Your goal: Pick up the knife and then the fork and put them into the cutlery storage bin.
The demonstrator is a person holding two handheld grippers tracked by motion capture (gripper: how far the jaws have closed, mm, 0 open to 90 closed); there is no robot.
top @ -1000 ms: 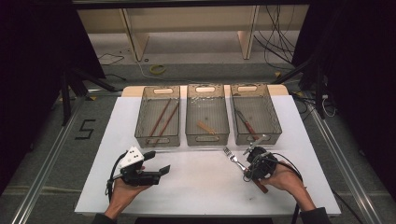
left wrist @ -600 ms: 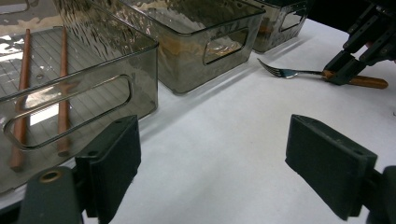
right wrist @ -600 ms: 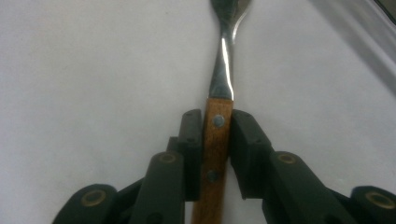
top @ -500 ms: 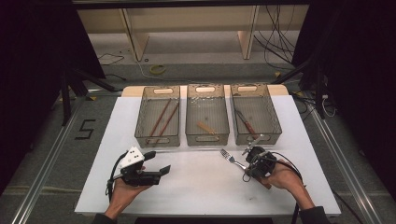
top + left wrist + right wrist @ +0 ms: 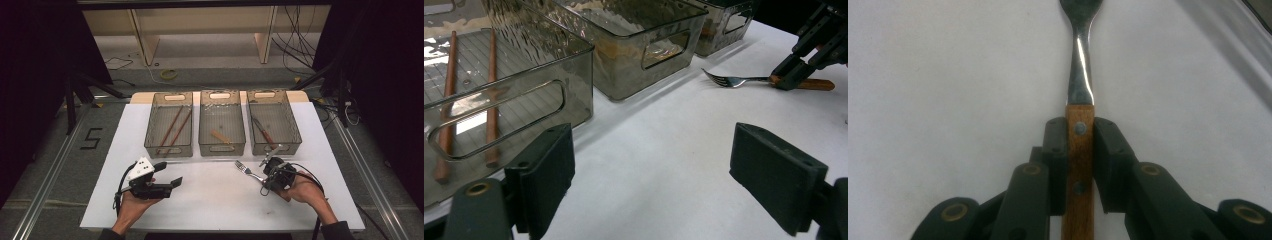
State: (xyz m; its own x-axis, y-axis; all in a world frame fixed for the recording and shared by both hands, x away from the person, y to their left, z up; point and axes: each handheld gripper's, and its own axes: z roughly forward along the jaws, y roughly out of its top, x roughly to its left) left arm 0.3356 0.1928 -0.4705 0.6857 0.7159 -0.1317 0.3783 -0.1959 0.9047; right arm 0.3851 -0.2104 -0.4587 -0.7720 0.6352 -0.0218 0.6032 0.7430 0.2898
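A fork (image 5: pixel 247 172) with a steel head and a wooden handle lies low over the white table, tines pointing left and away. My right gripper (image 5: pixel 265 179) is shut on its handle. In the right gripper view the wooden handle (image 5: pixel 1079 150) stands clamped between the two black jaws of that gripper (image 5: pixel 1079 142). My left gripper (image 5: pixel 170 175) is held at the front left, open, nothing between its fingers. The left gripper view looks past that open gripper (image 5: pixel 651 180) to the fork (image 5: pixel 734 80) and the right gripper (image 5: pixel 786 75) on it.
Three smoky clear bins stand in a row at the back of the table. The left bin (image 5: pixel 169 149) holds two chopsticks (image 5: pixel 172 127), the middle bin (image 5: pixel 221 146) a small wooden piece (image 5: pixel 219 136), the right bin (image 5: pixel 295 131) a wooden-handled utensil (image 5: pixel 265 132).
My right gripper has shifted slightly left with the fork in it. The left gripper has stayed in place, open.
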